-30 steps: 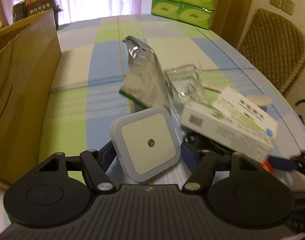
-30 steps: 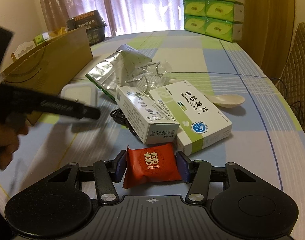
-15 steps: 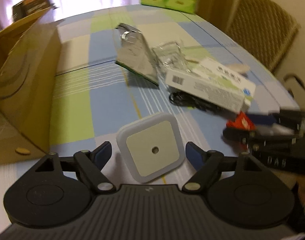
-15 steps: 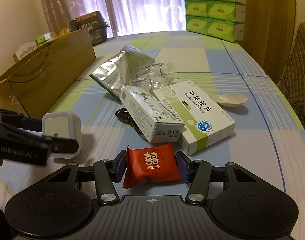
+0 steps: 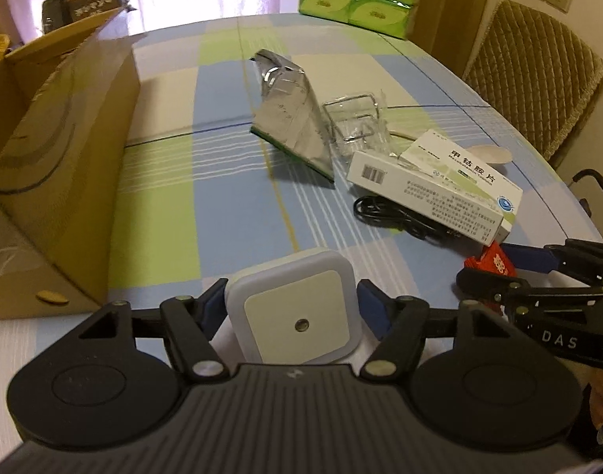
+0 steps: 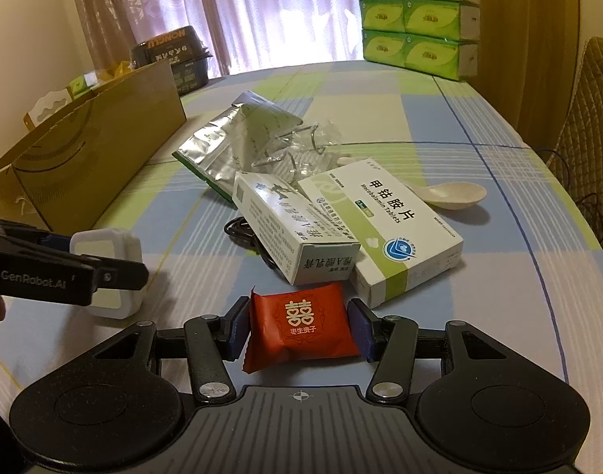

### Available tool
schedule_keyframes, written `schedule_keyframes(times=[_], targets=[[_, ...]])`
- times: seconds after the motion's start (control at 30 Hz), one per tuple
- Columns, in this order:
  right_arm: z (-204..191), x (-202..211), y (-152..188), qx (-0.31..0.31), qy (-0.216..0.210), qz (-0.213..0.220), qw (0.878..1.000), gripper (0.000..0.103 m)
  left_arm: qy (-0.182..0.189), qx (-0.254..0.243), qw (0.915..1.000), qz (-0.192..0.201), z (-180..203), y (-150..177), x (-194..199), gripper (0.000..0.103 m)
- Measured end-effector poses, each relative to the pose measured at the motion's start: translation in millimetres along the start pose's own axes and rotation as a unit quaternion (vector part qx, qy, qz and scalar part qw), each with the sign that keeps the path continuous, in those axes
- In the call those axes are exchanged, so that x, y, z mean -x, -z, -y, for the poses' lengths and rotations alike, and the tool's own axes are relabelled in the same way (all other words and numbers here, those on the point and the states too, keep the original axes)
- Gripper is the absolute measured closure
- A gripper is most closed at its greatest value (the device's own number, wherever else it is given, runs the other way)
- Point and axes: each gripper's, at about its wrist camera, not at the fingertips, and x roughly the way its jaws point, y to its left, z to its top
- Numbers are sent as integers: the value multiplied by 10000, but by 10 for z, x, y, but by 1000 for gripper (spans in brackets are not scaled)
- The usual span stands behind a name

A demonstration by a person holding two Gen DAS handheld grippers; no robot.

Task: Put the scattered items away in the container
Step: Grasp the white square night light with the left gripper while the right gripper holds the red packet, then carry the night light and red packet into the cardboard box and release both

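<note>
- At lower centre of its view, the left claw [image 5: 292, 308] gripped a white night light [image 5: 294, 322]; the right claw [image 6: 299, 330] pinched a red candy packet [image 6: 299, 331].
- Neither had reached the cardboard box [image 5: 56, 166] at left.
- Medicine boxes [image 6: 380, 225], foil pouch [image 6: 238, 142], cable [image 5: 392, 213] and spoon [image 6: 455, 195] remained scattered.
- The table [image 5: 230, 213] wore checked cloth; curtains behind.

From the left tool [image 5: 292, 303], bare surface [image 5: 206, 197] lies open at 12 o'clock; the cardboard box [image 5: 60, 166] walls off 10 o'clock; foil pouch [image 5: 297, 118], medicine boxes [image 5: 431, 193] and black cable [image 5: 384, 213] crowd 1 to 2 o'clock; the right tool [image 5: 494, 266] blocks 3 o'clock.
</note>
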Motion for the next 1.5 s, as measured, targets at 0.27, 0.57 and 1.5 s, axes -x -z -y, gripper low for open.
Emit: schedule_keyframes(times=[0.27, 0.57, 1.5], targets=[[-11, 2, 7, 9, 9, -1, 10000, 48, -219, 401, 9989, 47, 38, 34, -9, 40], [-4, 17, 5, 13, 14, 8, 10000, 48, 14, 396, 9992, 25, 19, 70, 15, 42], [-596, 560, -440, 617, 35, 657, 9959, 48, 74, 329, 9956, 872, -374, -318, 962, 42]])
